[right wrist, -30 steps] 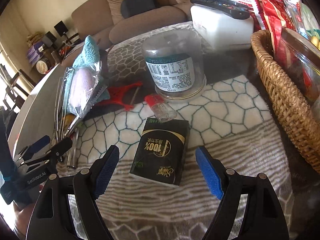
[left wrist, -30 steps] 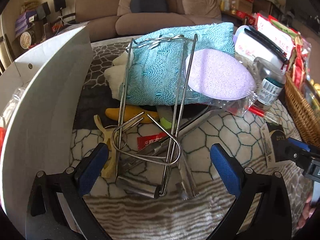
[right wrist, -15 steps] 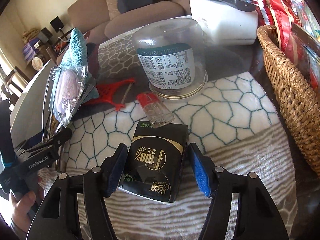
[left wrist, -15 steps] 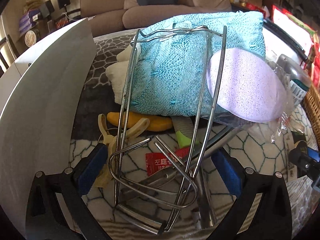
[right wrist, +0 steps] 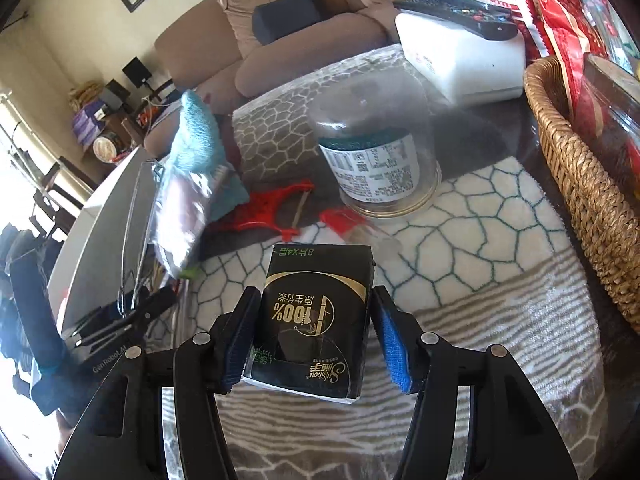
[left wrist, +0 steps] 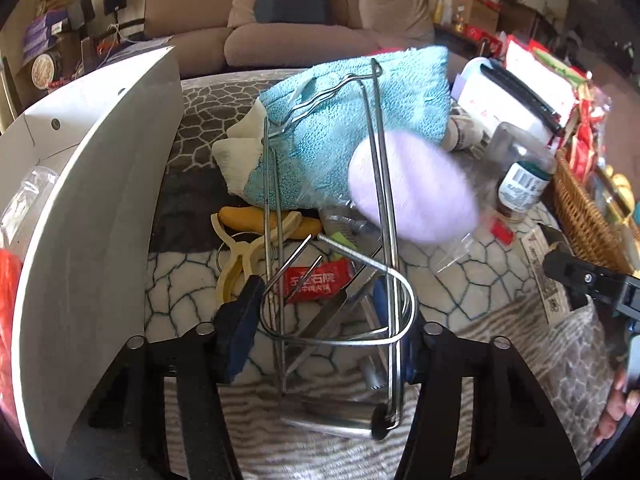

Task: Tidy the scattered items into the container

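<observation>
My left gripper (left wrist: 324, 320) is shut on a chrome wire rack (left wrist: 376, 200) and holds it tilted up off the table, beside the white container (left wrist: 92, 216) on the left. A bagged purple sponge (left wrist: 416, 192) slides off the rack. My right gripper (right wrist: 316, 336) is shut on a black tissue pack (right wrist: 316, 312) that lies on the patterned mat (right wrist: 480, 240). A teal towel (left wrist: 360, 120), a yellow peeler (left wrist: 240, 256), a red sachet (left wrist: 312, 280), a red peeler (right wrist: 268, 208), a small vial (right wrist: 360, 228) and a clear jar (right wrist: 376, 152) lie scattered.
A wicker basket (right wrist: 576, 184) with snack packs stands at the right. A white box (right wrist: 460, 56) with a remote on it sits at the back. Metal tongs (left wrist: 340, 312) lie under the rack. A sofa stands behind the table.
My left gripper closed on the wire rack and lifted it; the sponge bag slid down to the right. My right gripper moved forward and closed around the tissue pack.
</observation>
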The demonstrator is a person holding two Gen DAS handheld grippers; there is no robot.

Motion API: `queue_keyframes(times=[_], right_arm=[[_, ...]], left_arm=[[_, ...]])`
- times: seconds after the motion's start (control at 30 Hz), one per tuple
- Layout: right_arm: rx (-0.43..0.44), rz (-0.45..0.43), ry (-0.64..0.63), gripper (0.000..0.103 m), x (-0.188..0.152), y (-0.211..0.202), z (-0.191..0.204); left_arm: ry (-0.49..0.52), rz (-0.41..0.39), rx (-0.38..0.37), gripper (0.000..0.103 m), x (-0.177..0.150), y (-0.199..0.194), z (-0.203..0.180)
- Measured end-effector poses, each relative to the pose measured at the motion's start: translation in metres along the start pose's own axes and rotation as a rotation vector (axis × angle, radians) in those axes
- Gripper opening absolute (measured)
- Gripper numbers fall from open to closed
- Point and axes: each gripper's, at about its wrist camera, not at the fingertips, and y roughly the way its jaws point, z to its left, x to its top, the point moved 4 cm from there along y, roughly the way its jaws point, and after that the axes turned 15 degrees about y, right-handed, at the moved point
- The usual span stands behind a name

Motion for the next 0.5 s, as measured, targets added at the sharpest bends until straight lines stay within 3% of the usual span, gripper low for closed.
queue_keyframes(times=[0.17, 0.3, 0.5], right_arm=[[0.071, 0.012, -0.005, 0.058, -0.006, -0.016, 0.018], [0.137, 0.012, -0.017, 0.058, -0.012, -0.033, 0.037], [0.146, -0.008, -0.123, 0.058, -0.032, -0.055, 0.066]], left_arm=[[-0.052, -0.048, -0.063, 0.05, -0.007, -0.041, -0.006], [-0.066, -0.067, -0.086, 0.042, -0.006, -0.067, -0.005], [-0.034, -0.06, -0.088, 0.039, -0.008, -0.096, -0.012]])
